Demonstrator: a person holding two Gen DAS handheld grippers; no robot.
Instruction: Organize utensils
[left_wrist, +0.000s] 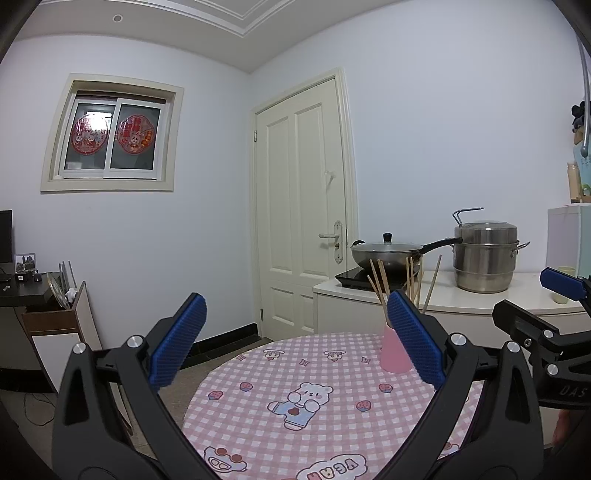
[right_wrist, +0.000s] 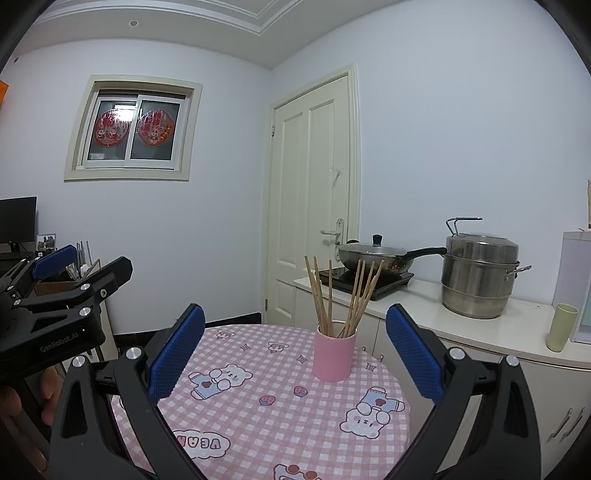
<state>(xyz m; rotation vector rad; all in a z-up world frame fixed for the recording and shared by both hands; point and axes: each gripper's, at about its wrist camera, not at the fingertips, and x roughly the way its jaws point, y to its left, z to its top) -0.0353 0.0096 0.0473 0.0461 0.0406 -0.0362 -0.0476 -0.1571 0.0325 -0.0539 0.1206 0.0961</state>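
Note:
A pink cup (right_wrist: 334, 354) stands upright near the far edge of a round table with a pink checked cloth (right_wrist: 258, 413). Several wooden chopsticks (right_wrist: 343, 295) stand fanned out in it. In the left wrist view the cup (left_wrist: 393, 352) is partly hidden behind my left gripper's right finger (left_wrist: 413, 343), with the chopsticks (left_wrist: 410, 280) sticking up above it. My left gripper (left_wrist: 295, 343) is open and empty above the table. My right gripper (right_wrist: 295, 347) is open and empty, short of the cup. Each gripper shows at the edge of the other's view.
A white counter (right_wrist: 480, 321) behind the table carries an induction hob with a lidded wok (right_wrist: 373, 254), a steel steamer pot (right_wrist: 478, 277) and a pale green cup (right_wrist: 561, 326). A white door (right_wrist: 314, 199) is behind. A dark desk and cabinet (left_wrist: 40, 310) stand at the left.

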